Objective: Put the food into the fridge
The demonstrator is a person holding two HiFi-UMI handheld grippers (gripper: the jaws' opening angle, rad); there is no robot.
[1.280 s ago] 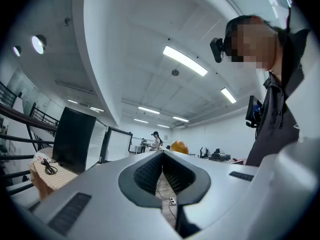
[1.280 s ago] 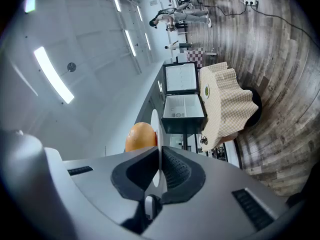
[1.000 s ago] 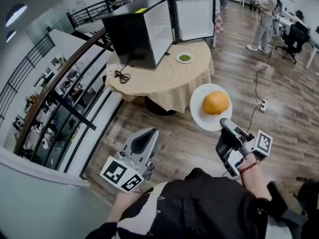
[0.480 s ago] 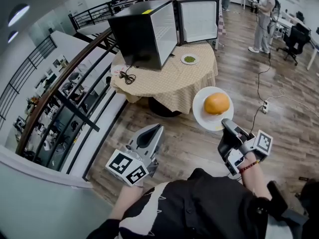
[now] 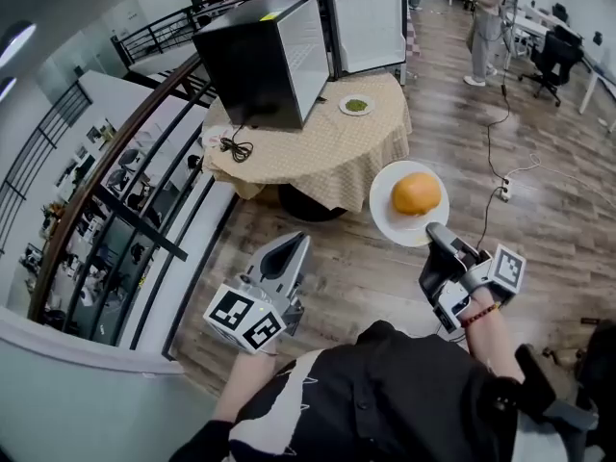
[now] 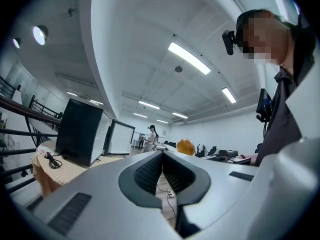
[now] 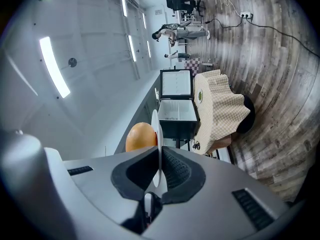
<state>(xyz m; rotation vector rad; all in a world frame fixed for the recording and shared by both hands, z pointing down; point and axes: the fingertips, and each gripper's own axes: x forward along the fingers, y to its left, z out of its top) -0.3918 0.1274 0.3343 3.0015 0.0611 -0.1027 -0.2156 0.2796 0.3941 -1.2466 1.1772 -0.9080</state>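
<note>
A black mini fridge (image 5: 255,61) stands on a round table (image 5: 318,162) with a checked cloth, its white-lined door (image 5: 367,29) swung open. My right gripper (image 5: 435,231) is shut on the near rim of a white plate (image 5: 385,221) that carries a round orange food item (image 5: 417,192), held level over the wooden floor just short of the table. In the right gripper view the plate (image 7: 155,124) runs edge-on between the pads, with the orange food (image 7: 140,136) beside it. My left gripper (image 5: 296,242) is shut and empty, to the left of the plate.
A small plate with green food (image 5: 356,106) sits on the table by the fridge door, and a coiled black cable (image 5: 234,145) lies at the table's left. A dark railing (image 5: 125,152) borders the left side. A person (image 5: 484,22) stands at the far right; a power strip (image 5: 501,192) lies on the floor.
Both grippers have edged forward and slightly down toward the table, the right one still gripping the plate. The left gripper has shifted a little to the right.
</note>
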